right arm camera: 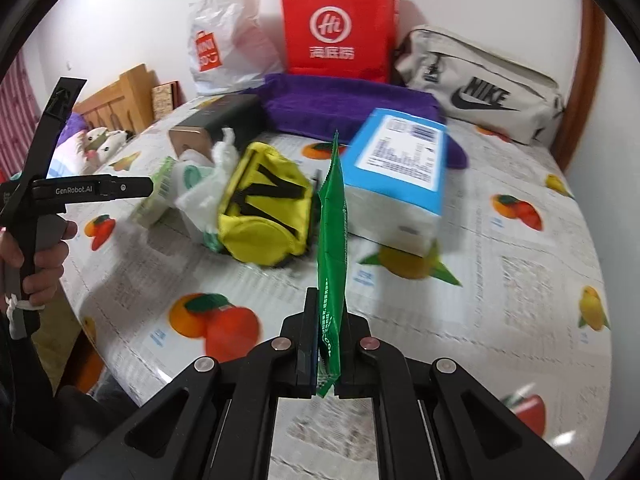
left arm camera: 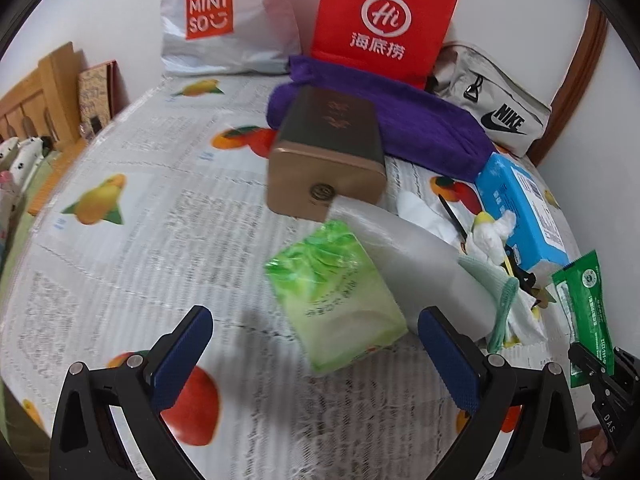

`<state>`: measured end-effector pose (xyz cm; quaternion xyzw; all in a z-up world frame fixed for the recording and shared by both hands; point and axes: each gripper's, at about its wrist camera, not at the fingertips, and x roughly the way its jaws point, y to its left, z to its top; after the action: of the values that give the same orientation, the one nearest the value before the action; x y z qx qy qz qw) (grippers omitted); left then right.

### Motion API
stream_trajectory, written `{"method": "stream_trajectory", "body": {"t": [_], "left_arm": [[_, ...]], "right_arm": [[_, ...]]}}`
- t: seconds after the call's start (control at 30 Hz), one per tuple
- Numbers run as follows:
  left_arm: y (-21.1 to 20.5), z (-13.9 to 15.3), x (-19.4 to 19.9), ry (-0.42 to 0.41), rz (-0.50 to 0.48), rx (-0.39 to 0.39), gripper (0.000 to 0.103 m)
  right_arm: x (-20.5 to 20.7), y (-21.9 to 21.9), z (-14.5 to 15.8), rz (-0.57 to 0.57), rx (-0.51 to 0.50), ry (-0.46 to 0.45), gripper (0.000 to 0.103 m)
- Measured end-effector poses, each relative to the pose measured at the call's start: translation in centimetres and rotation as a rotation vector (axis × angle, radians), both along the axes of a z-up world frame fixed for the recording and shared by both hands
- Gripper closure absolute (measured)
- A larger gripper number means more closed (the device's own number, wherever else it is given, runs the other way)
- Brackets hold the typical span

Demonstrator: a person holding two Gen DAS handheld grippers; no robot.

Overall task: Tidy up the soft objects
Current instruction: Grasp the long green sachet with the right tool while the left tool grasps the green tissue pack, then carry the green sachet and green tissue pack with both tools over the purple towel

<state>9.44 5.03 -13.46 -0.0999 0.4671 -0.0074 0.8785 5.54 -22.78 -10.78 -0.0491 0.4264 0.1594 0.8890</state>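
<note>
My left gripper (left arm camera: 316, 344) is open, its blue pads either side of a light green tissue pack (left arm camera: 336, 296) lying on the table, just short of it. My right gripper (right arm camera: 326, 320) is shut on a flat green packet (right arm camera: 332, 240) and holds it upright above the table; the packet also shows at the right edge of the left wrist view (left arm camera: 586, 312). A yellow pouch (right arm camera: 264, 212), a blue tissue box (right arm camera: 396, 176), a purple towel (right arm camera: 344, 100) and a white plastic bag (right arm camera: 204, 188) lie on the table.
A gold-brown box (left arm camera: 328, 156) stands behind the tissue pack. A red paper bag (left arm camera: 380, 20), a white Miniso bag (left arm camera: 224, 20) and a grey Nike bag (left arm camera: 492, 108) line the wall. The fruit-print tablecloth (left arm camera: 140, 220) covers the table. A wooden bed frame (left arm camera: 40, 92) is at the left.
</note>
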Motion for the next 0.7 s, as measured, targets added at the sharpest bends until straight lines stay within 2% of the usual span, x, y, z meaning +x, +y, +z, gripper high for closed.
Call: {"method": "stream_trajectory", "body": {"t": [0.17,0.27,0.33,0.4,0.5,0.7], "left_arm": [[0.2,-1.7,1.2,0.026,0.011,-0.077,0.000],[0.3,-2.1,1.3,0.015,0.015,-0.086,0.004],[0.1,-1.9,1.3,-0.005,0.003,-0.071,0.021],[0.2,-1.8,1.3,-0.013,-0.002,-0.081,0.033],[0.4,-1.6,1.2,-0.023,-0.018,-0.071,0.037],[1.2,-0.6,0.6,-0.033,-0.008,-0.043,0.038]], "right_arm": [[0.7,-1.2,-1.0,-0.047,-0.006,0.024,0.098],[1.2,-1.4,-1.8,-0.055,0.005,0.043,0.098],[1.6,-1.4,-2.4,-0.057,0.011,0.060,0.098],[1.7,-1.3,-2.7,-0.053,0.011,0.067,0.098],[1.7,-1.0,-3.0,-0.042,0.011,0.072,0.098],[1.7,-1.0,-3.4,-0.050,0.020,0.087,0.098]]}}
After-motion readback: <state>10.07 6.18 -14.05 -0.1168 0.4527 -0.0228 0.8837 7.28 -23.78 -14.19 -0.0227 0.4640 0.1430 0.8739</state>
